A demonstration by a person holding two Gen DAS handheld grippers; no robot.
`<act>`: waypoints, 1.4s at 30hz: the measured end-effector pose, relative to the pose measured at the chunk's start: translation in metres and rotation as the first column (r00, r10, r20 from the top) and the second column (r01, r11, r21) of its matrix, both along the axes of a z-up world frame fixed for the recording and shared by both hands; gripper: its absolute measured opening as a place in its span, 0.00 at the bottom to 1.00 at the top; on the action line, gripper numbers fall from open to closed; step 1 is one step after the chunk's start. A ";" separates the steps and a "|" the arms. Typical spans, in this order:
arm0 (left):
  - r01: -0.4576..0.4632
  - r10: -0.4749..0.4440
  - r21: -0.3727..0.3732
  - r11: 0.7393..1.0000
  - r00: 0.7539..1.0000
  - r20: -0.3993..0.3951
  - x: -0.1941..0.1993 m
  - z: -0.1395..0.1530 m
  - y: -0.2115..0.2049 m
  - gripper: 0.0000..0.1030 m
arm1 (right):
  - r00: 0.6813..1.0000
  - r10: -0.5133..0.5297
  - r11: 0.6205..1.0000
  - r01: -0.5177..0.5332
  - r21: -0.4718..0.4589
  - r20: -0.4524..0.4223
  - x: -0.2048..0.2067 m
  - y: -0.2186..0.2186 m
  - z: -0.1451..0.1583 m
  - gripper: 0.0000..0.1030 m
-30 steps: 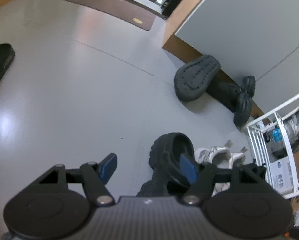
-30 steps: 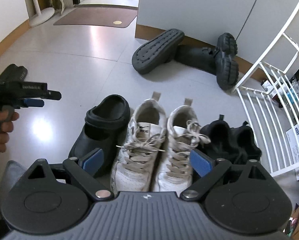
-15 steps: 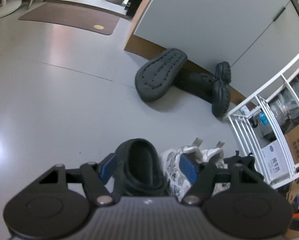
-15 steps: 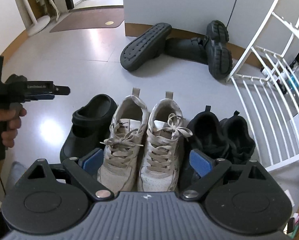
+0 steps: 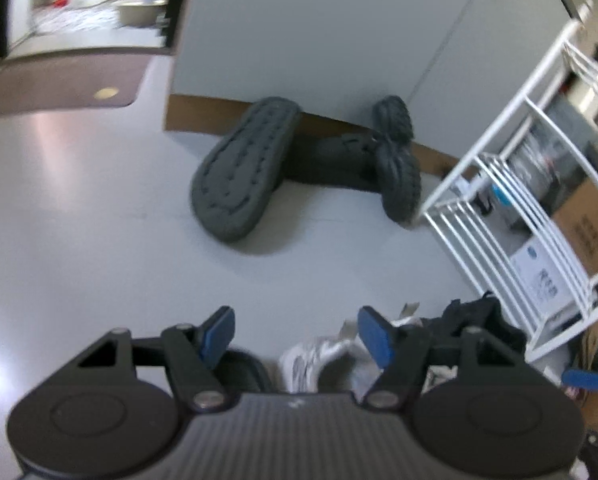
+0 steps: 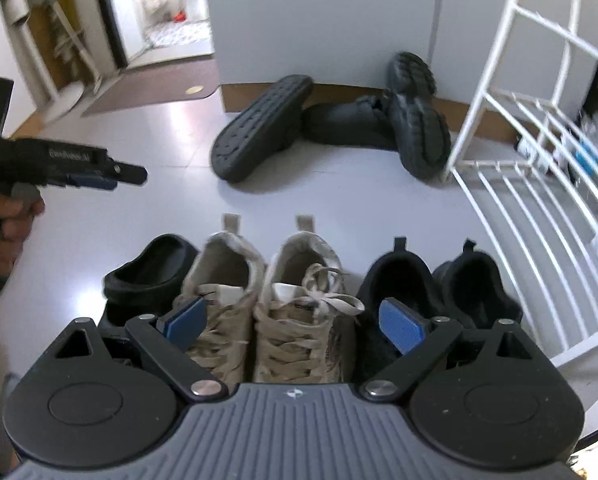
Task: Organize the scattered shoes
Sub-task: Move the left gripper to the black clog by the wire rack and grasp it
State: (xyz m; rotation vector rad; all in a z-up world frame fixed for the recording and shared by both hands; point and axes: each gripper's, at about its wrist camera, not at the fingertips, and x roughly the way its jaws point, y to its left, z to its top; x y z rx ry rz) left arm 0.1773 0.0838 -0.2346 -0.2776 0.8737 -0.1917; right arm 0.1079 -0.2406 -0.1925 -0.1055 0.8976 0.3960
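A row of shoes stands on the floor in the right wrist view: a black clog (image 6: 151, 276), two white sneakers (image 6: 267, 280) and two black sneakers (image 6: 431, 280). By the cabinet lie an upturned dark slipper (image 6: 259, 128) (image 5: 243, 168) and a dark chunky shoe (image 6: 415, 120) (image 5: 395, 164) on its side. My right gripper (image 6: 295, 320) is open and empty above the row. My left gripper (image 5: 295, 332) (image 6: 111, 174) is open and empty, raised over the clog (image 5: 239, 368) and white sneakers (image 5: 323, 356).
A white wire rack (image 6: 539, 152) (image 5: 519, 208) stands at the right with boxes behind it. A grey cabinet (image 6: 319, 20) with a brown base is ahead. A brown mat (image 6: 151, 84) lies by a doorway at the back left.
My left gripper has lifted and swung right, so the clog has dropped below its fingers. My right gripper has moved forward over the shoe row. Both stay open.
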 end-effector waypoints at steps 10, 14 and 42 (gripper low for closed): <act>0.104 -0.108 0.069 0.992 0.992 0.066 0.062 -0.035 -0.029 0.66 | 0.997 -0.037 0.999 0.036 -0.021 -0.063 0.013 -0.070 -0.038 0.90; 0.102 -0.105 0.072 0.992 0.994 0.037 0.086 -0.043 -0.031 0.63 | 0.997 -0.052 0.999 0.052 -0.008 -0.058 0.017 -0.079 -0.044 0.90; 0.270 -0.279 0.149 0.951 0.959 0.048 0.312 0.042 -0.098 0.58 | 0.944 -0.326 0.932 0.310 0.189 0.058 0.087 -0.141 -0.024 0.89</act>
